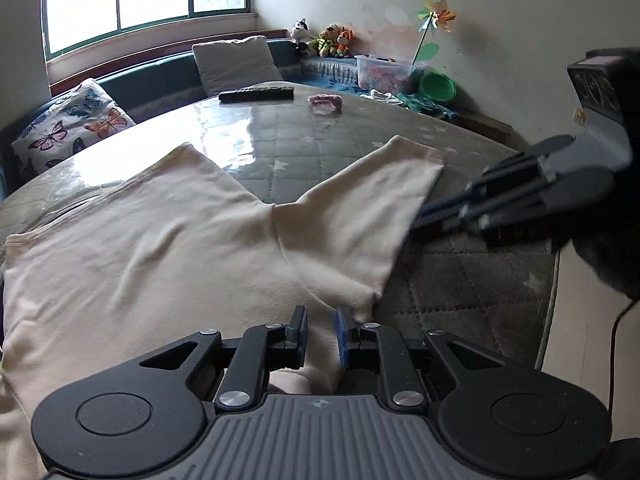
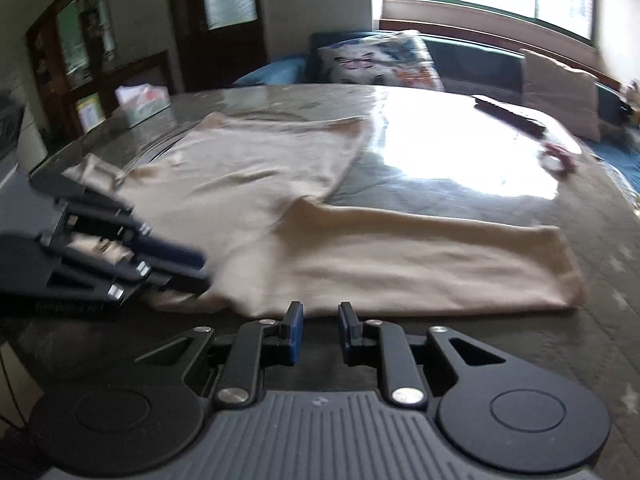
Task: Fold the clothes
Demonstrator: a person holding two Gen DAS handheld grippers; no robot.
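Left gripper (image 1: 320, 334) is narrowly parted over the waist of the cream cotton trousers (image 1: 168, 248), fabric between the pads; grip unclear. Right gripper (image 2: 319, 330) is narrowly parted, empty, before the near leg. Trousers lie on the glossy quilted grey table (image 1: 280, 148). Risk: cloth slides, fold skews.

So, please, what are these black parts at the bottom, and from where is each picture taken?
No robot: a person holds a two-finger tool in each hand; a camera on each looks along its fingers. One picture is from the left tool, the other from the right tool. Cream trousers lie spread on a quilted table, a remote control further back. The right tool stands slightly open, empty. Cloth shows between the left tool's fingers; whether it grips, I cannot tell.
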